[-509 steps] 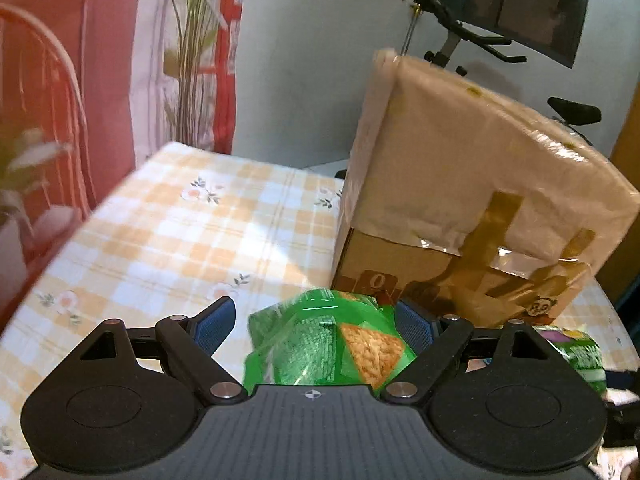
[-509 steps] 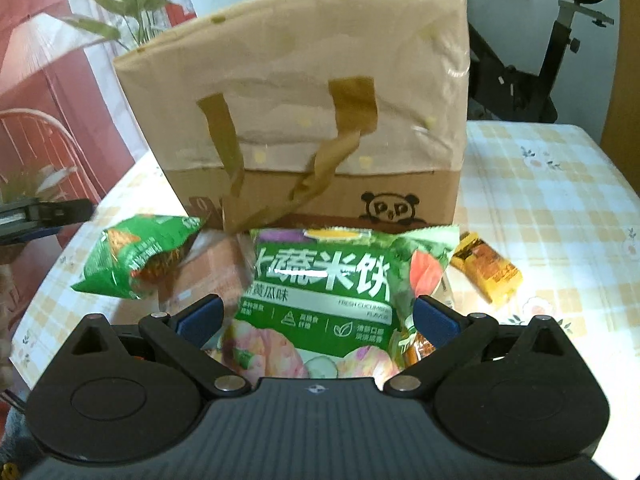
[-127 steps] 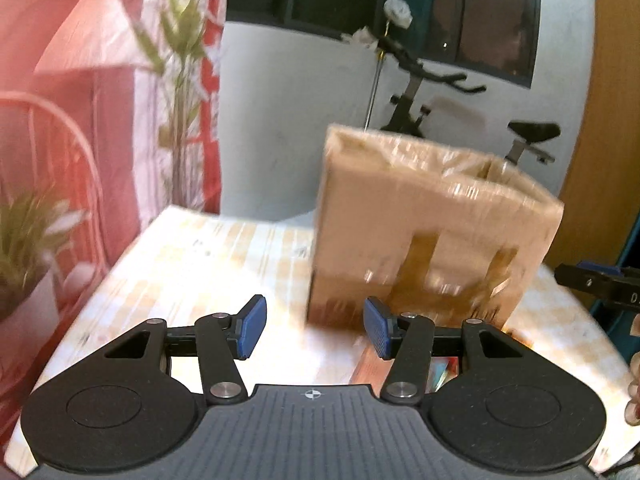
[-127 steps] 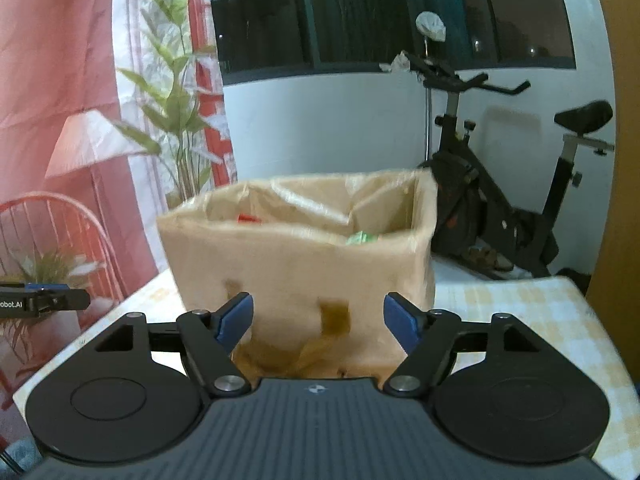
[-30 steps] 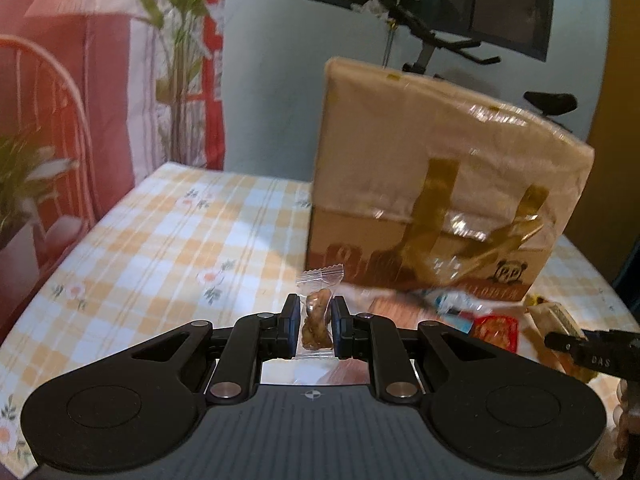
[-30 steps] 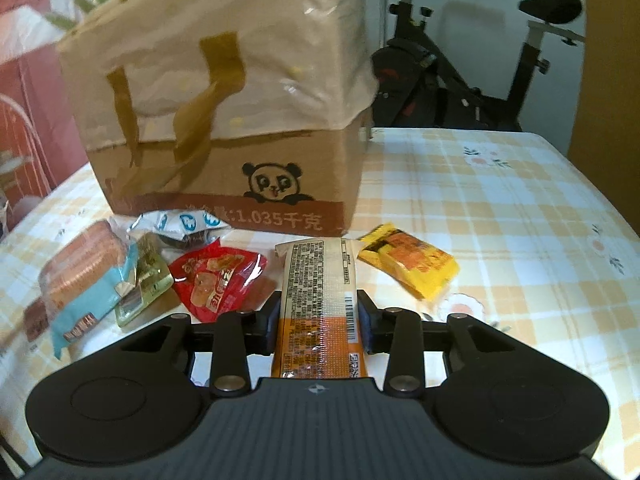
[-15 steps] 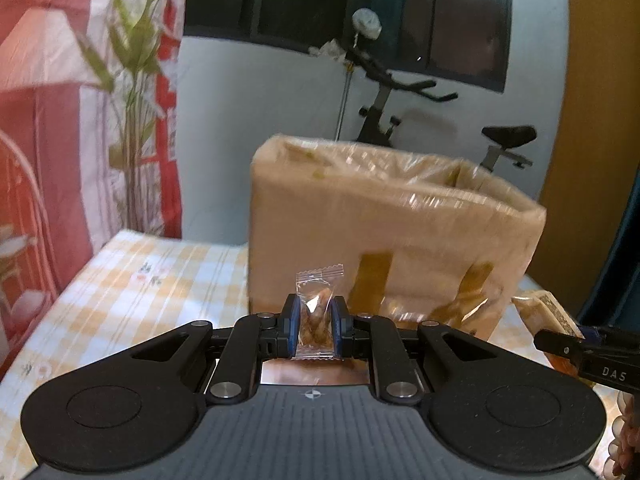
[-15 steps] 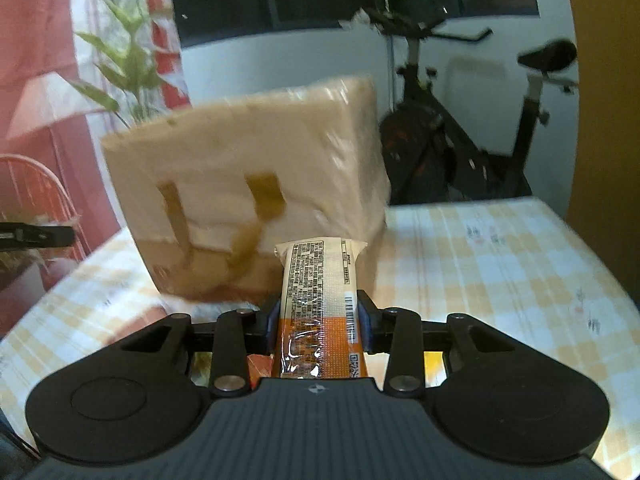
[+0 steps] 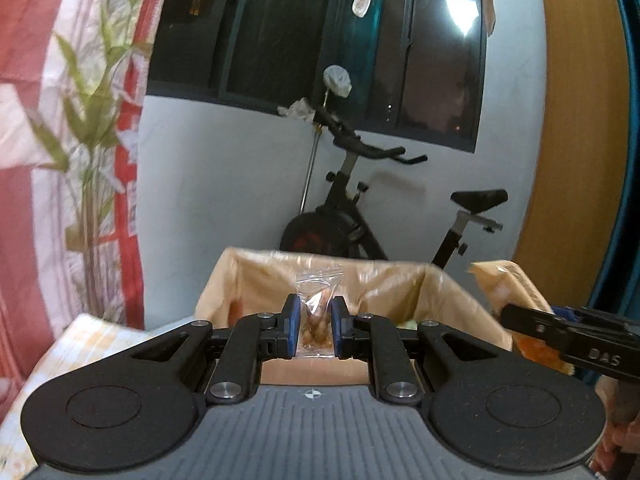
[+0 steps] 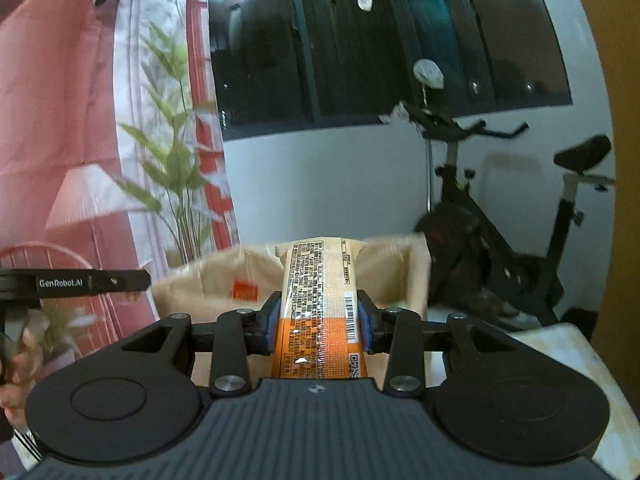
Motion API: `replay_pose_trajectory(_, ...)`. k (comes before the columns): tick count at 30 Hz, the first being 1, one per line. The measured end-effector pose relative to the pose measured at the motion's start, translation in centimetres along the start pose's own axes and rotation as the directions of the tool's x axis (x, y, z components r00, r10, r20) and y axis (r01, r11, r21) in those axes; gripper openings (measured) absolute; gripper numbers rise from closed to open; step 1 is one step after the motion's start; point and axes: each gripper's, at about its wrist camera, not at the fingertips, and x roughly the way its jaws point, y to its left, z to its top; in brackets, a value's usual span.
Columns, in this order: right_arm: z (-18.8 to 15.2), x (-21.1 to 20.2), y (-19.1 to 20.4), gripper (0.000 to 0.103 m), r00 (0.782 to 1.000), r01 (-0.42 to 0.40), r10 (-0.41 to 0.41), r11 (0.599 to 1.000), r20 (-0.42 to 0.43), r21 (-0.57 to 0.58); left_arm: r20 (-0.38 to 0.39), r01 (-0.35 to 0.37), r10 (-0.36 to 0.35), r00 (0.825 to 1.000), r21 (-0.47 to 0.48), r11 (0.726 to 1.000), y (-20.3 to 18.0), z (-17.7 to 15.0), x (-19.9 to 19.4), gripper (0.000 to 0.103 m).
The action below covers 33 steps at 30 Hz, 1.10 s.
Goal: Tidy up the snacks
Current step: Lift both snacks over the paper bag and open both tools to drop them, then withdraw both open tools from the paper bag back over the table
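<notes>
A small clear sachet (image 9: 317,312) is clamped in the left gripper (image 9: 316,330), and an orange-and-cream snack bar (image 10: 318,304) is pinched in the right gripper (image 10: 318,330). Both are held up near the open top of the brown paper bag (image 9: 448,292). Some packets are glimpsed inside the bag. Neither held snack is dropped in yet; the table below is hidden.
</notes>
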Motion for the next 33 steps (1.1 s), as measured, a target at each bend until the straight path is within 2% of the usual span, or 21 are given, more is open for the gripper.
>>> replay_pose_trajectory(4, 2.6, 3.8, -0.2, 0.039, 1.0, -0.002, 0.003, 0.998, 0.012, -0.055, -0.013, 0.011, -0.011, 1.0, 0.001, 1.0, -0.3, 1.9, 3.8, 0.017)
replay_pose_trajectory(8, 4.1, 8.6, -0.6, 0.039, 0.999, 0.022, -0.025, 0.994, -0.027, -0.111, -0.048, 0.005, -0.004, 0.999, 0.026, 1.0, -0.8, 3.0, 7.5, 0.017)
replay_pose_trajectory(12, 4.1, 12.4, -1.5, 0.039, 0.992, 0.069, -0.081, 0.991, -0.099, -0.116, -0.11, -0.01, 0.014, 0.994, 0.042, 0.999, -1.2, 3.0, 11.0, 0.017)
replay_pose_trajectory(16, 3.1, 14.3, -2.4, 0.039, 0.976, 0.118, -0.136, 0.986, -0.167, -0.114, -0.172, 0.002, 0.005, 0.985, 0.039, 0.999, -0.6, 2.4, 12.7, 0.018)
replay_pose_trajectory(17, 2.8, 14.4, -2.7, 0.039, 0.972, 0.127, -0.145, 0.986, -0.185, -0.106, -0.186, 0.009, -0.001, 0.983, 0.04, 0.999, -0.5, 2.2, 12.9, 0.021)
replay_pose_trajectory(19, 2.3, 14.3, -3.2, 0.042, 0.965, 0.14, -0.156, 0.986, -0.21, -0.089, -0.199, 0.003, 0.008, 0.98, 0.054, 0.999, -0.3, 1.9, 13.1, 0.038)
replay_pose_trajectory(20, 2.2, 14.1, -3.3, 0.042, 0.964, 0.141, -0.157, 0.986, -0.215, -0.089, -0.195, -0.006, 0.018, 0.981, 0.06, 0.998, -0.2, 1.9, 13.0, 0.05)
replay_pose_trajectory(21, 2.0, 13.8, -3.4, 0.043, 0.964, 0.143, -0.159, 0.986, -0.214, -0.091, -0.187, -0.014, 0.025, 0.982, 0.061, 0.998, -0.2, 1.8, 12.7, 0.053)
replay_pose_trajectory(25, 2.4, 12.4, -3.3, 0.053, 0.969, 0.137, -0.151, 0.987, -0.197, -0.086, -0.184, -0.003, 0.012, 0.983, 0.053, 0.999, -0.1, 2.1, 11.3, 0.053)
replay_pose_trajectory(33, 2.9, 9.2, -1.8, 0.059, 0.981, 0.094, -0.109, 0.991, -0.159, -0.099, -0.153, -0.006, 0.017, 0.988, 0.073, 0.997, 0.0, 2.7, 7.3, 0.056)
